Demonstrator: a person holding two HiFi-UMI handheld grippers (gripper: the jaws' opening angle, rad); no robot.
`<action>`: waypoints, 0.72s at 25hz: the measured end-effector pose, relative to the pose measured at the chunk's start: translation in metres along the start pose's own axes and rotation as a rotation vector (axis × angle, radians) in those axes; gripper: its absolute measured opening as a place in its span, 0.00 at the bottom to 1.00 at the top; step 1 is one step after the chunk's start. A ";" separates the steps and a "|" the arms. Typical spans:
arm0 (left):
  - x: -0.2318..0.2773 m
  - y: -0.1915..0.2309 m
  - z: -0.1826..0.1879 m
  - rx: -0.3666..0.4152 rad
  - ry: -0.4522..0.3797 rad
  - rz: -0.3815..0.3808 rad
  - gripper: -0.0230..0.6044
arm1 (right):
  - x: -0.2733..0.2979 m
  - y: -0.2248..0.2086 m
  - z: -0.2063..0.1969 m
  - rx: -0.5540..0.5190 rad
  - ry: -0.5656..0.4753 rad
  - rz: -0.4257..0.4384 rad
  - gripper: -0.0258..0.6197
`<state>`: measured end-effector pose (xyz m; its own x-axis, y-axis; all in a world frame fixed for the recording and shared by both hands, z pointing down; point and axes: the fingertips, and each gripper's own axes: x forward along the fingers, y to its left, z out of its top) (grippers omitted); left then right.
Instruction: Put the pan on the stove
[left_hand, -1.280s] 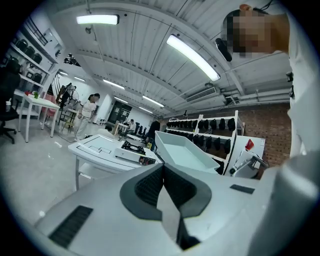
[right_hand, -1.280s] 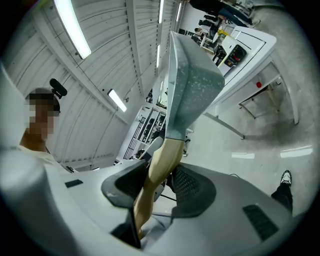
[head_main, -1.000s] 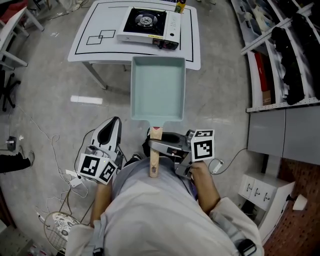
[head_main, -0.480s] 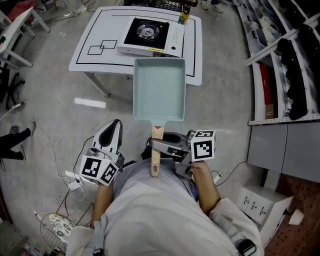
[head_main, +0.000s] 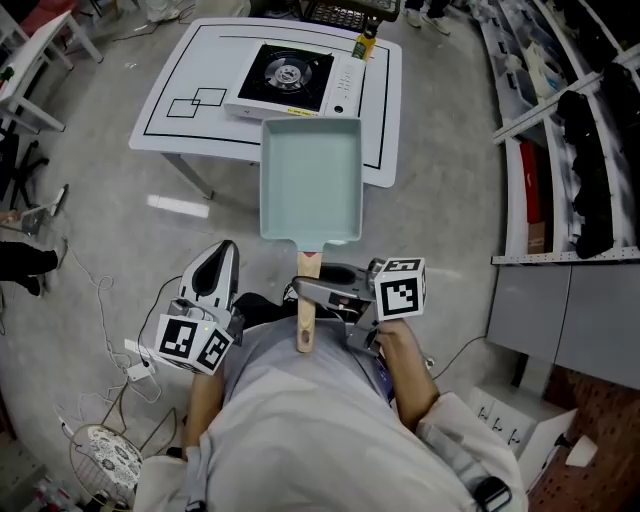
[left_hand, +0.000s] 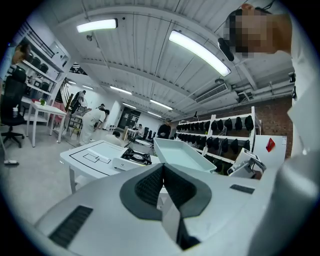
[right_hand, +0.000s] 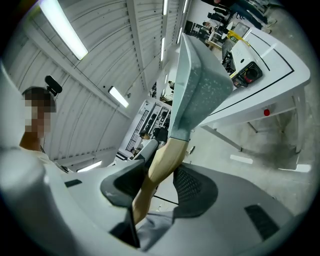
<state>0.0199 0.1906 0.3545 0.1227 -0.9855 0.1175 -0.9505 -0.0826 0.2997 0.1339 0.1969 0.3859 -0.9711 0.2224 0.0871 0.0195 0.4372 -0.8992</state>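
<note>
Before the table (head_main: 165, 128), right tongs (head_main: 312, 293) pinch the wooden handle of the square green pan (head_main: 310, 180); left tongs (head_main: 222, 252) are pressed together.

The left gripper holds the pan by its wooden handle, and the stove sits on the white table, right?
No: the right gripper holds the pan by its wooden handle, as the right gripper view shows. The stove sits on the white table.
</note>
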 end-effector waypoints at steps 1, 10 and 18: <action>0.002 -0.001 -0.001 -0.003 0.001 0.003 0.05 | -0.002 -0.001 0.002 -0.001 0.004 0.001 0.32; 0.021 0.004 0.001 -0.021 0.000 0.014 0.05 | -0.004 -0.009 0.018 0.011 0.010 0.004 0.32; 0.055 0.026 0.006 -0.039 0.026 -0.005 0.05 | 0.007 -0.026 0.046 0.005 0.027 -0.018 0.32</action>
<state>0.0002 0.1333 0.3635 0.1356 -0.9808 0.1398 -0.9380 -0.0816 0.3370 0.1155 0.1471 0.3897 -0.9645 0.2381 0.1143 0.0012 0.4367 -0.8996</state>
